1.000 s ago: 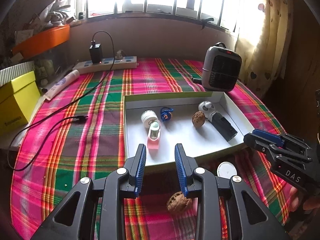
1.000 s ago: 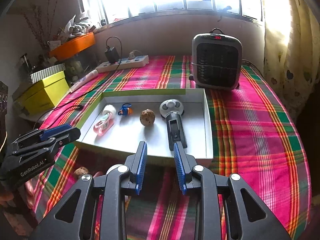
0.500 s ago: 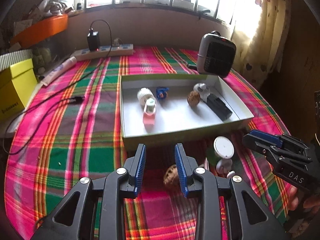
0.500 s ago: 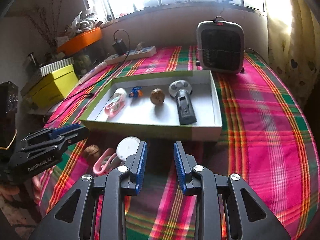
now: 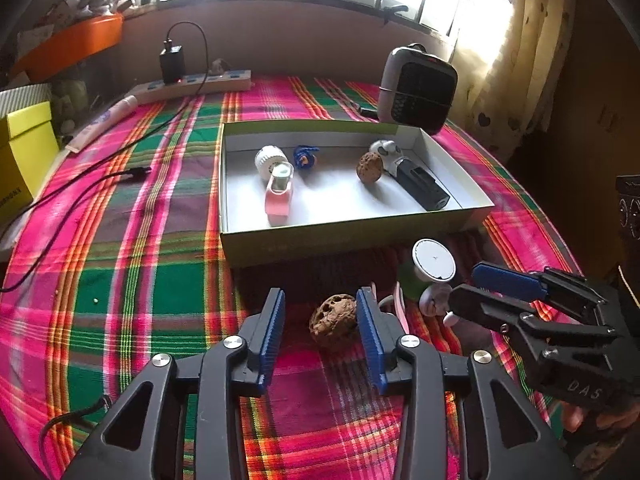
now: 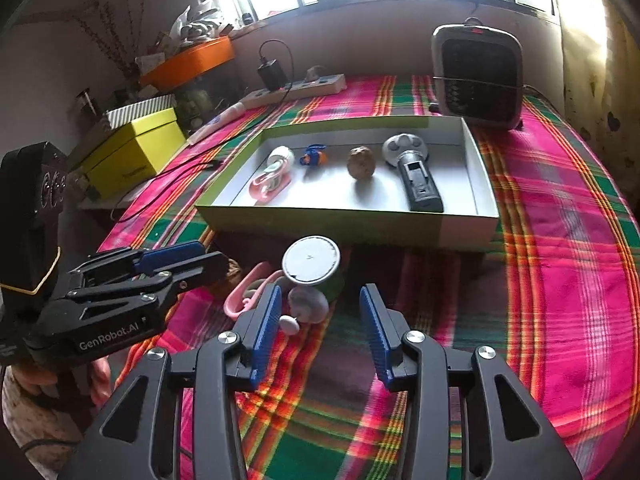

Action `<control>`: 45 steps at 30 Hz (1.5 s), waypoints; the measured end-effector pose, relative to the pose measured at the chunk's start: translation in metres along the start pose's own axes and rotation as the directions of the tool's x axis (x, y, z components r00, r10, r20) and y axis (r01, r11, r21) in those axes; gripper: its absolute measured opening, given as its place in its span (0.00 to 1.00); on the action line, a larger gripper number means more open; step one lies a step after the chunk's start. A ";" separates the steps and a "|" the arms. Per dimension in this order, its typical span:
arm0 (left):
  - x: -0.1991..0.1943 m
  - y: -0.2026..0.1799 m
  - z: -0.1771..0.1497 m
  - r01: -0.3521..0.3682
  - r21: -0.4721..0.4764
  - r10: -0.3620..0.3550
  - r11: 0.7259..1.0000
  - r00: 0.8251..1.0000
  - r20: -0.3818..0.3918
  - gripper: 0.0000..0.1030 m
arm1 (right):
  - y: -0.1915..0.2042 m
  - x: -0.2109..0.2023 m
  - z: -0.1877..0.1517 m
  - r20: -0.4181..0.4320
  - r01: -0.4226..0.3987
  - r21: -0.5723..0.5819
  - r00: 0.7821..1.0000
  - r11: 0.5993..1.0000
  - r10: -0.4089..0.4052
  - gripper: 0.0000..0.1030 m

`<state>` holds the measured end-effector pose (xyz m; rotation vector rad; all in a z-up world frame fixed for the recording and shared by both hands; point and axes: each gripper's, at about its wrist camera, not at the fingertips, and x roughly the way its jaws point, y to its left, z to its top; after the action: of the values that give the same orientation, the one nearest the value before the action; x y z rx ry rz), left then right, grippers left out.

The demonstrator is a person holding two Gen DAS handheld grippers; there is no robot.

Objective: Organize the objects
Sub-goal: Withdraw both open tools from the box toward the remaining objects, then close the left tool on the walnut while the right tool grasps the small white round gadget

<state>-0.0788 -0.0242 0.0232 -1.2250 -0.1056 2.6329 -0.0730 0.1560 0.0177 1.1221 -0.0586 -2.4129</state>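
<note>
left gripper in front of tray, jaws just been opening, parted around walnut on cloth, pads not pressing it. right of walnut, near tray front wall: pink clip, white-lidded can. right gripper jaws just been opening, released, empty, just short of can. second walnut inside tray.

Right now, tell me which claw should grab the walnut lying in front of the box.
Left. The walnut already sits between the open left claw, whose jaws have just been opening. The right claw faces the white-lidded jar instead.
</note>
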 end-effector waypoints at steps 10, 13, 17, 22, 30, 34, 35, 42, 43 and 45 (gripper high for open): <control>0.006 -0.003 0.000 0.023 0.008 -0.023 1.000 1.000 -0.017 0.38 | 0.005 0.011 -0.001 -0.037 0.024 -0.016 0.999 1.000 -0.024 0.41; 0.007 -0.002 0.000 0.024 0.007 -0.024 1.000 0.999 -0.021 0.38 | 0.007 0.013 -0.002 -0.043 0.035 -0.025 0.998 0.999 -0.036 0.41; 0.008 -0.002 0.000 0.029 0.007 -0.029 1.000 0.999 -0.024 0.38 | 0.009 0.017 -0.003 -0.054 0.067 -0.046 0.996 0.997 -0.069 0.41; 0.008 -0.001 0.000 0.030 0.009 -0.029 1.000 0.999 -0.024 0.38 | 0.009 0.019 -0.003 -0.059 0.085 -0.062 0.994 0.994 -0.089 0.41; 0.007 0.000 -0.001 0.022 0.015 -0.021 1.000 1.000 -0.021 0.38 | 0.011 0.022 -0.004 -0.055 0.103 -0.085 0.993 0.991 -0.108 0.35; 0.008 0.000 -0.002 0.024 0.014 -0.024 1.000 0.999 -0.024 0.38 | 0.011 0.021 -0.005 -0.055 0.103 -0.089 0.993 0.991 -0.108 0.27; 0.008 0.000 -0.003 0.025 0.016 -0.024 1.000 0.999 -0.027 0.38 | 0.011 0.021 -0.005 -0.056 0.100 -0.088 0.993 0.991 -0.105 0.27; 0.011 -0.001 -0.004 0.019 0.021 -0.018 1.000 0.999 -0.035 0.38 | 0.009 0.020 -0.005 -0.055 0.098 -0.087 0.993 0.991 -0.103 0.26; 0.012 -0.002 -0.004 0.019 0.022 -0.018 1.000 0.999 -0.038 0.38 | 0.009 0.020 -0.005 -0.056 0.099 -0.090 0.993 0.991 -0.104 0.26; 0.014 -0.002 -0.005 0.004 0.025 -0.003 1.000 0.999 -0.045 0.38 | 0.010 0.019 -0.006 -0.055 0.101 -0.096 0.993 0.990 -0.107 0.26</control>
<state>-0.0832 -0.0193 0.0093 -1.2743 -0.0672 2.5936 -0.0753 0.1398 0.0026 1.1812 0.1340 -2.4433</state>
